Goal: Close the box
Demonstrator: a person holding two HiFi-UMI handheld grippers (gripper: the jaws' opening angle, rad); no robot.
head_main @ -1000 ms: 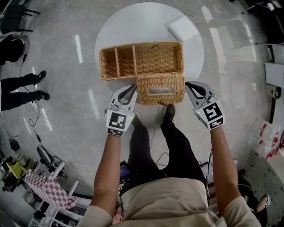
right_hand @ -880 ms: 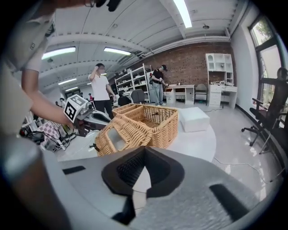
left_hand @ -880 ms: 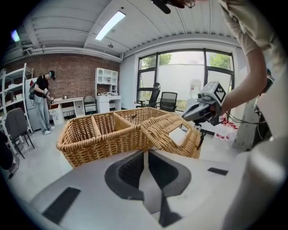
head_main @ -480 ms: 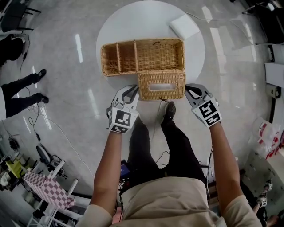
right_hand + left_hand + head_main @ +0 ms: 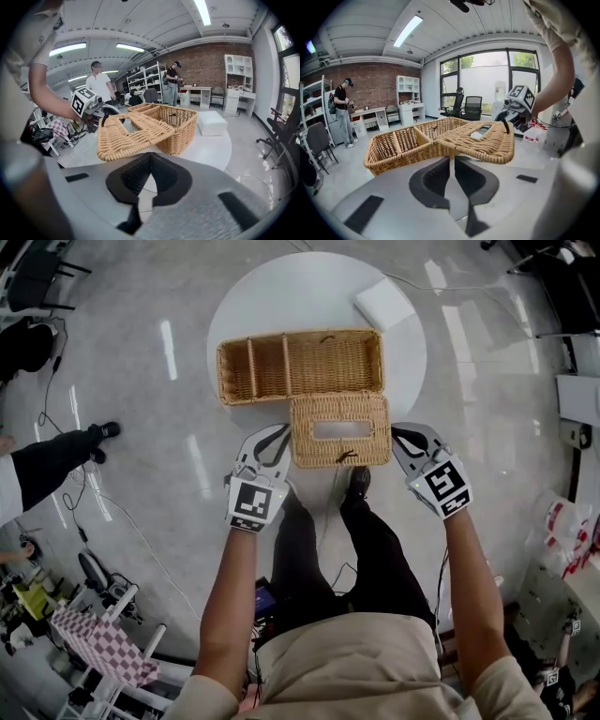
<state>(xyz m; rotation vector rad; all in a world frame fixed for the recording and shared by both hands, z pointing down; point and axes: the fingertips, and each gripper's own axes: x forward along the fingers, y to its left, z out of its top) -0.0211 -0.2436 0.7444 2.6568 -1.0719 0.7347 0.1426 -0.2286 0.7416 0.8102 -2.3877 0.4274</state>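
Wicker box (image 5: 300, 367) on the round white counter (image 5: 309, 292), long axis running left to right across the person. Lid (image 5: 339, 430) at its right end juts roughly level toward the person. Both arms are stretched forward, with left tongs (image 5: 277, 431) and right tongs (image 5: 399, 431) flanking the lid, each pinched together, gripping nothing.

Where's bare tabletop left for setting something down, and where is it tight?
The widest bare patch is the far half of the table, beyond the box and left of the white block. A narrower strip lies right of the box, nearer than the block. The near edge is crowded: the lid juts out between the left gripper and right gripper.
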